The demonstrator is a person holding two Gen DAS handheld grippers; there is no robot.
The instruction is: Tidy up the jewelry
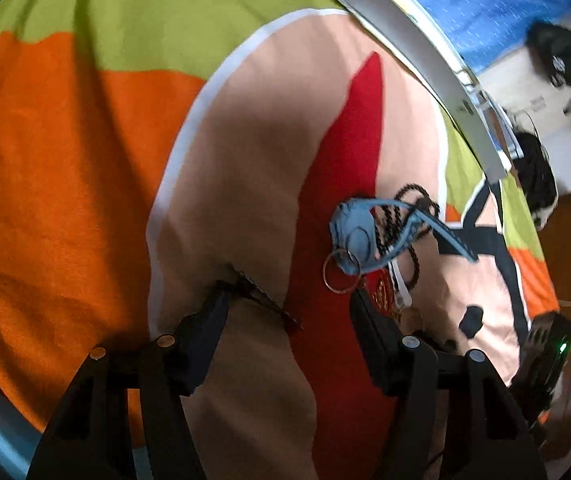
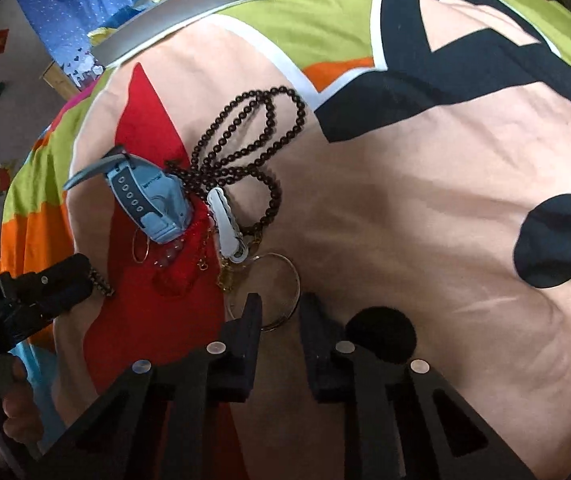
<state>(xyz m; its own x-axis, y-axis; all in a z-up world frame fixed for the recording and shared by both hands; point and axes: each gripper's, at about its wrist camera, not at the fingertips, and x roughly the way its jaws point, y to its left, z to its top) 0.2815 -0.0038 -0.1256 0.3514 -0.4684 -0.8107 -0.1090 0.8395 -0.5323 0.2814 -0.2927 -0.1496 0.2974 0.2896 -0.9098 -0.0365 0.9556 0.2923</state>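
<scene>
Small gold chains (image 2: 227,276) tangled, indistinct; bangle (image 2: 285,280) partly behind right tool (image 2: 281,312).

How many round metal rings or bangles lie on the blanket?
2. A large thin gold bangle lies just ahead of the right gripper; a smaller thin metal ring lies beside the light blue wristwatch. Others may hide in the pile.

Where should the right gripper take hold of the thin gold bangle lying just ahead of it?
On the near arc of the gold bangle, from straight above, one finger inside the ring. It lies flat on the blanket, and that arc is clear of the white clip. The right gripper is open there.
</scene>
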